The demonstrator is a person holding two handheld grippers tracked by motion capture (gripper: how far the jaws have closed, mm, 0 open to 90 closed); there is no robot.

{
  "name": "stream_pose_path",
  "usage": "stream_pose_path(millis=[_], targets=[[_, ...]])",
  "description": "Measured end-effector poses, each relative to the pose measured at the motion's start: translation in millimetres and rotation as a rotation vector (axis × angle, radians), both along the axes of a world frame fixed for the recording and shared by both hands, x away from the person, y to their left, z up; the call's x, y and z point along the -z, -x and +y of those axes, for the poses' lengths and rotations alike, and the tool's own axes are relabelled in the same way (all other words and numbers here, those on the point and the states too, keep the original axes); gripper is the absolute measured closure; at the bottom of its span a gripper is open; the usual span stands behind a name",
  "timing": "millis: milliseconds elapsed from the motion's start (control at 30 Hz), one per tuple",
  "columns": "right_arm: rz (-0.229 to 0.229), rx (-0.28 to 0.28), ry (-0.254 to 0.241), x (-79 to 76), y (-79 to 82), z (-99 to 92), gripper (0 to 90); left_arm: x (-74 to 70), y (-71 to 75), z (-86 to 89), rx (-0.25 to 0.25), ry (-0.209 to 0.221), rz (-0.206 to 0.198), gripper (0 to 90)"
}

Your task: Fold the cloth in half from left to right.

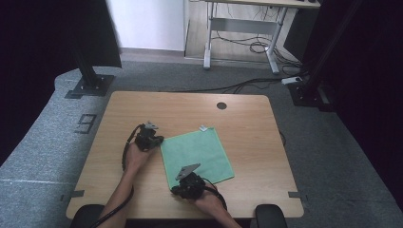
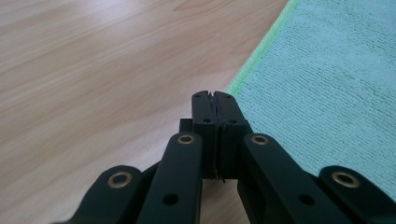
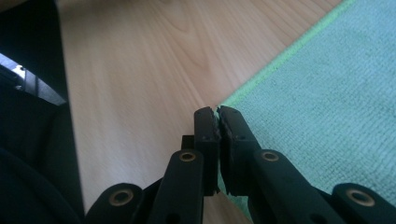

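High view: green cloth (image 1: 197, 156) lies flat, spread out, about mid-table on the wooden table (image 1: 247, 142), slightly turned so its corners point off-axis. Left gripper (image 1: 159, 140) sits at the cloth's left corner, on its near-left side; right gripper (image 1: 183, 190) at the cloth's near corner, by the table's front edge. A small white tag (image 1: 204, 128) lies at the cloth's far corner. A dark round hole (image 1: 222, 105) is in the tabletop beyond the cloth, near the far edge. Bare wood all round the cloth, widest to its right and far side; nothing stands on it. Two dark rounded things sit at the table's front corners, either side of the forearms.

Left gripper view: jaws pressed together, pads meeting, tips at the cloth's bright green hem (image 2: 254, 60). Whether the hem is pinched between them, cannot tell. Cloth runs right of the tips, bare wood left.

Right gripper view: jaws closed to a thin slit, tips at the cloth's corner (image 3: 224, 103). Grip on the fabric not clear. Wood left of the cloth, dark table edge beyond that.
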State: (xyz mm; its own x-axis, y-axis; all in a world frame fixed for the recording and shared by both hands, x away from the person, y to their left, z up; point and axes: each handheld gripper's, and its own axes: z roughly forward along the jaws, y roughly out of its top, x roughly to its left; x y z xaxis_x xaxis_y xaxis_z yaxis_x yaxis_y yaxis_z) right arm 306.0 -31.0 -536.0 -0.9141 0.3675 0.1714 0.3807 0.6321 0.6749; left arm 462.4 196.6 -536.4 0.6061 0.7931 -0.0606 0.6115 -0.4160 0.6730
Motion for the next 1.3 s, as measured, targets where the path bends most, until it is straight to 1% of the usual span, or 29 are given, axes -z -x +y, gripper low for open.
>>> stream_pose_path(millis=[67,133,267,333,500,633,700,800,900,967,1033,1133,1267,1300], targets=[[-0.006,-0.012,-0.001,-2.3,1.5,4.7,85.1,-1.8,1.9,5.0,-0.001,-0.015,-0.002,88.1],[-0.014,-0.013,-0.003,-5.7,2.3,5.5,85.1,-4.6,2.5,7.0,-0.003,-0.021,-0.004,88.1],[-0.029,0.005,-0.028,-16.5,1.6,-3.3,85.1,-14.8,1.0,2.8,0.003,-0.016,-0.029,88.2],[-0.039,0.020,-0.039,-22.7,0.7,-9.7,85.2,-21.2,-1.0,-1.9,0.007,-0.001,-0.043,88.2],[-0.074,0.060,-0.049,-35.3,-1.1,-28.0,85.3,-38.6,-7.2,-17.8,0.029,0.019,-0.079,88.3],[-0.093,0.100,-0.058,-40.9,-3.7,-44.4,85.3,-49.7,-13.2,-34.3,0.050,0.035,-0.099,88.4],[-0.099,0.117,-0.061,-42.5,-5.4,-53.3,85.4,-53.0,-16.5,-43.9,0.063,0.034,-0.107,88.4],[-0.106,0.148,-0.066,-43.7,-7.1,-67.0,85.4,-55.5,-21.0,-59.6,0.084,0.025,-0.113,88.4],[-0.107,0.180,-0.072,-44.0,-8.4,-80.5,85.4,-55.6,-25.6,-74.7,0.101,0.025,-0.116,88.6],[-0.109,0.199,-0.074,-44.0,-9.0,-88.9,85.4,-55.3,-28.5,-83.5,0.112,0.017,-0.118,88.6],[-0.109,0.215,-0.077,-43.9,-9.7,-96.9,85.4,-55.1,-30.7,-90.9,0.123,0.012,-0.118,88.6],[-0.106,0.240,-0.083,-43.4,-10.3,-108.0,85.4,-54.3,-33.7,-101.3,0.138,-0.017,-0.123,88.6],[-0.109,0.269,-0.090,-42.5,-10.9,-119.9,85.4,-54.7,-37.6,-111.4,0.150,-0.026,-0.128,88.6],[-0.108,0.276,-0.092,-42.5,-11.1,-122.1,85.4,-54.7,-37.6,-111.4,0.150,-0.026,-0.128,88.7]])
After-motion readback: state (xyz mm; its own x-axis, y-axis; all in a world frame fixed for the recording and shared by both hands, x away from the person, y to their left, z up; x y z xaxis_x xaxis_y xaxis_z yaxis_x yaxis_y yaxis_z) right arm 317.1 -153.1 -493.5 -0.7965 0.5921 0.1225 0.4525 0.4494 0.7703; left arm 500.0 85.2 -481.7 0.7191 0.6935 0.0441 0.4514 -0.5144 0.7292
